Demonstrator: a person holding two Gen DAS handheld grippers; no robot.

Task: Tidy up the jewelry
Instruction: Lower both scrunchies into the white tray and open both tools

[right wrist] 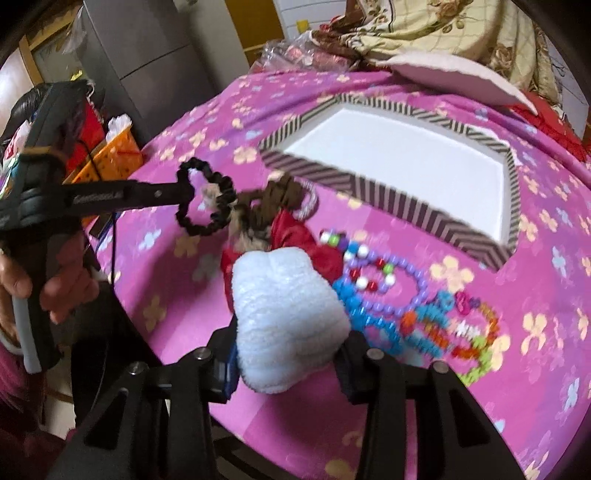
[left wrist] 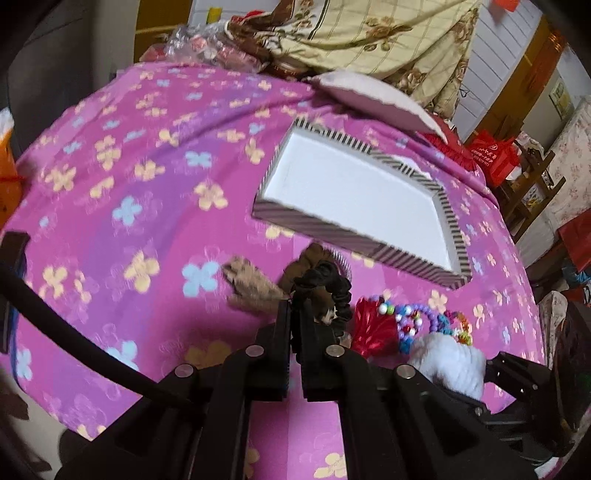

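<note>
My left gripper (left wrist: pixel 295 308) is shut on a black scrunchie (left wrist: pixel 327 286), lifted a little off the pile. From the right wrist view that gripper (right wrist: pixel 179 192) comes in from the left with the black scrunchie (right wrist: pixel 207 208) hanging off its tip. My right gripper (right wrist: pixel 286 369) is shut on a white fluffy scrunchie (right wrist: pixel 288 310), which also shows at lower right in the left wrist view (left wrist: pixel 452 360). A white tray with a striped rim (right wrist: pixel 388 201) lies empty beyond the pile. A red bow (right wrist: pixel 295 232), a brown scrunchie (right wrist: pixel 280 199) and beaded bracelets (right wrist: pixel 391 284) lie on the cloth.
A pink flowered cloth (left wrist: pixel 129 177) covers the table. A pale cushion (left wrist: pixel 376 99) and a folded blanket (left wrist: pixel 369 33) sit behind the tray (left wrist: pixel 314 221). An orange basket (right wrist: pixel 110 155) stands off the left edge. A person's hand (right wrist: pixel 55 291) grips the left gripper's handle.
</note>
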